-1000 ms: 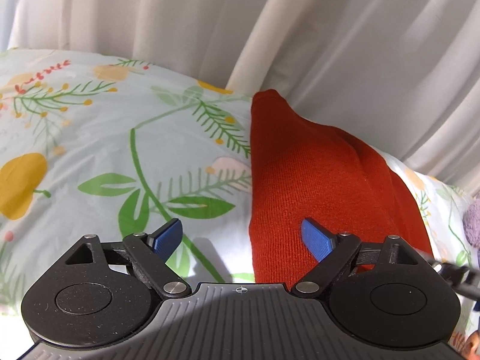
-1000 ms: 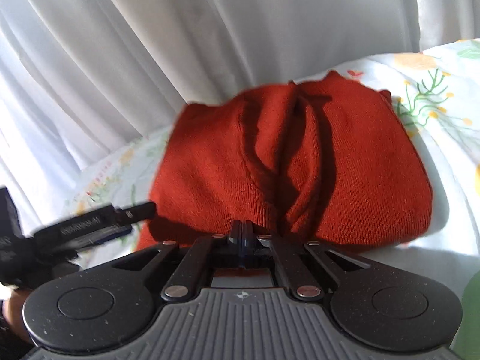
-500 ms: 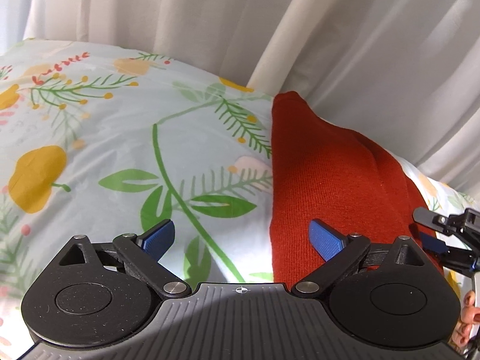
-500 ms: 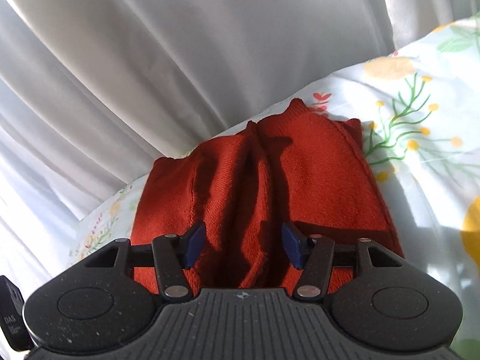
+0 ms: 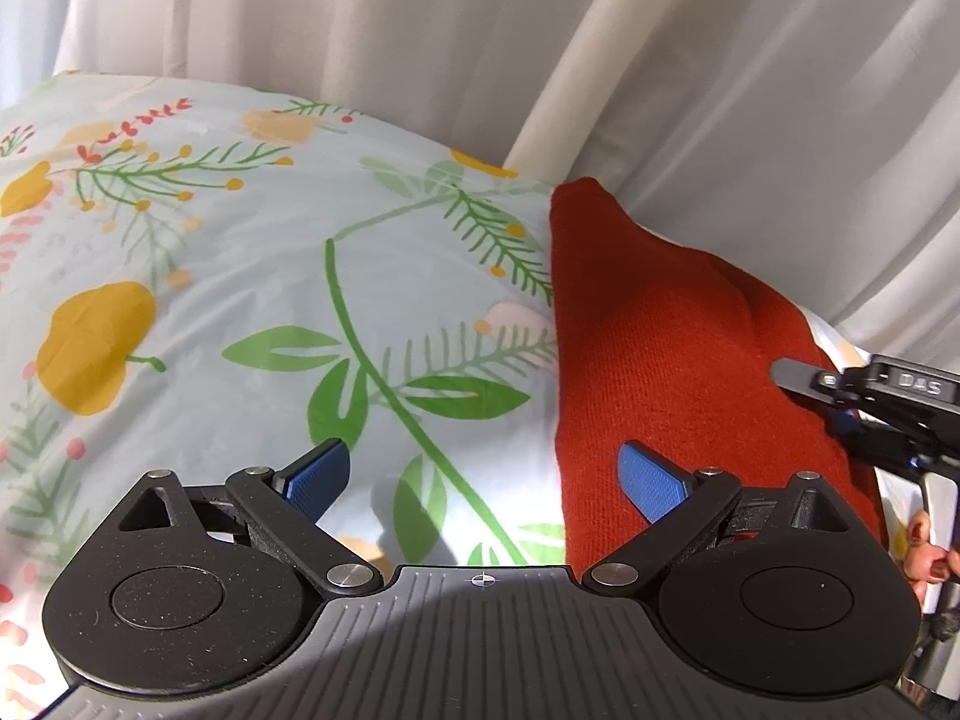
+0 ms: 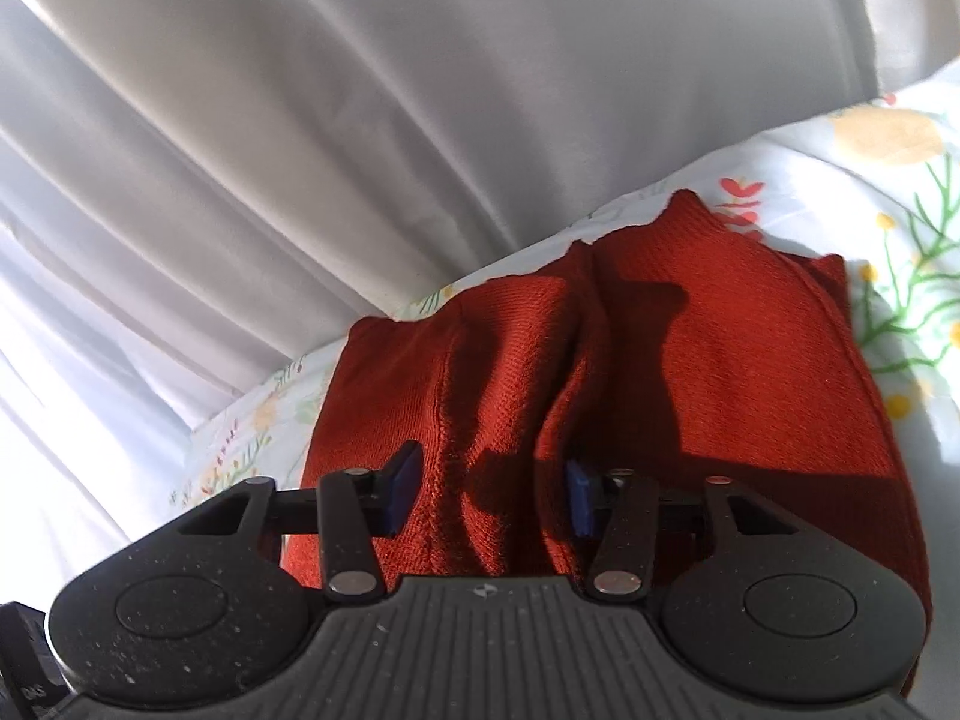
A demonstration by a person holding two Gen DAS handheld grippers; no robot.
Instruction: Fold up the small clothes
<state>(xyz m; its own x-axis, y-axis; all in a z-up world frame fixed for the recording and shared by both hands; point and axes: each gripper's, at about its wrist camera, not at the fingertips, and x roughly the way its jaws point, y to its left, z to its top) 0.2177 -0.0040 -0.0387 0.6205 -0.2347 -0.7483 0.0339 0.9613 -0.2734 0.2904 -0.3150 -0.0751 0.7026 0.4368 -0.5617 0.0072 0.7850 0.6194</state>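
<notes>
Folded rust-red ribbed knit garment [image 6: 708, 378] lies bunched at floral cotton bedsheet's [image 5: 240, 276] far edge by white pleated curtain [image 6: 360, 120]; left gripper [image 5: 486, 474] and right gripper [image 6: 489, 495] both spread, holding nothing.

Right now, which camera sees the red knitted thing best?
The right wrist view. The red knitted garment fills its middle, showing both far corners and the crease running down it. The left wrist view catches only one side edge, partly hidden by the right gripper.

both claws, left [image 5: 483, 477] and right [image 6: 489, 495], spread wide
</notes>
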